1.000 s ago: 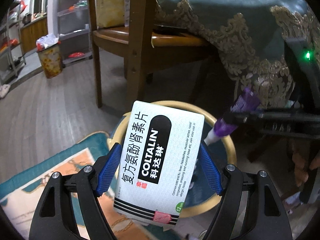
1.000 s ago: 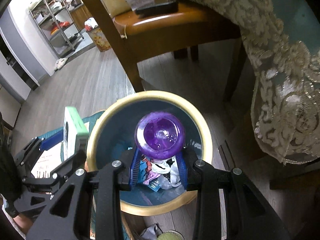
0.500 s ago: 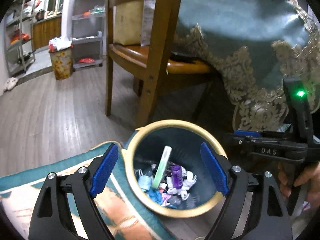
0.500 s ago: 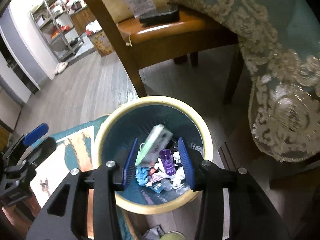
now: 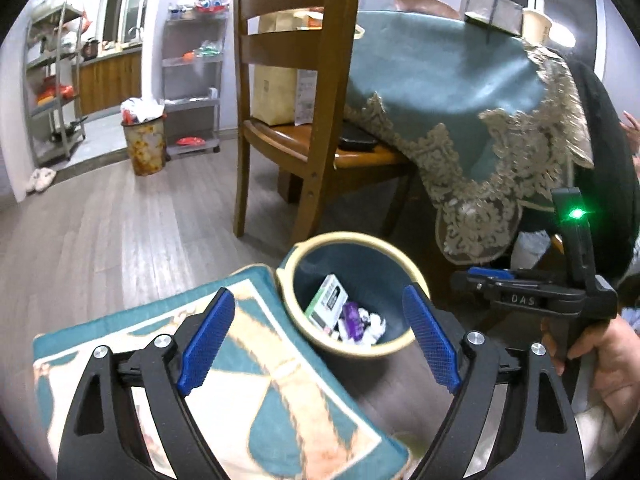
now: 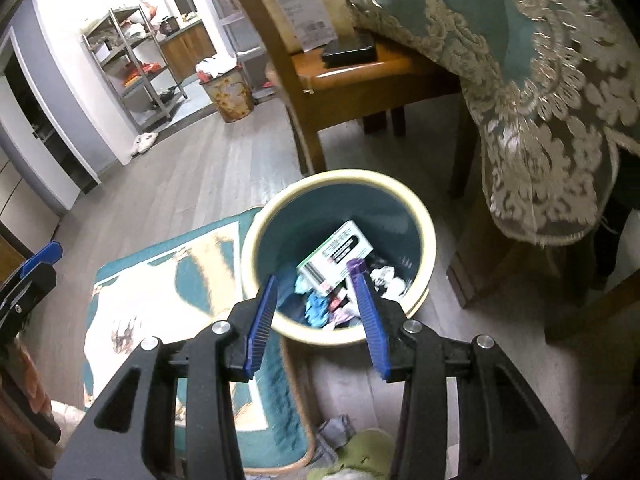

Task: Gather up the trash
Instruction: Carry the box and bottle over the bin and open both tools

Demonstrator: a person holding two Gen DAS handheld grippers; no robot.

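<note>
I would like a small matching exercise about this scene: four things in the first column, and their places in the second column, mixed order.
Things:
1. medicine box
2. black case
3. rug
4. tissue box

Places:
A. on the table
B. inside the bin
C. on the chair seat
D. flat on the floor, beside the bin

Pairs: 1-B, 2-C, 3-D, 4-A
</note>
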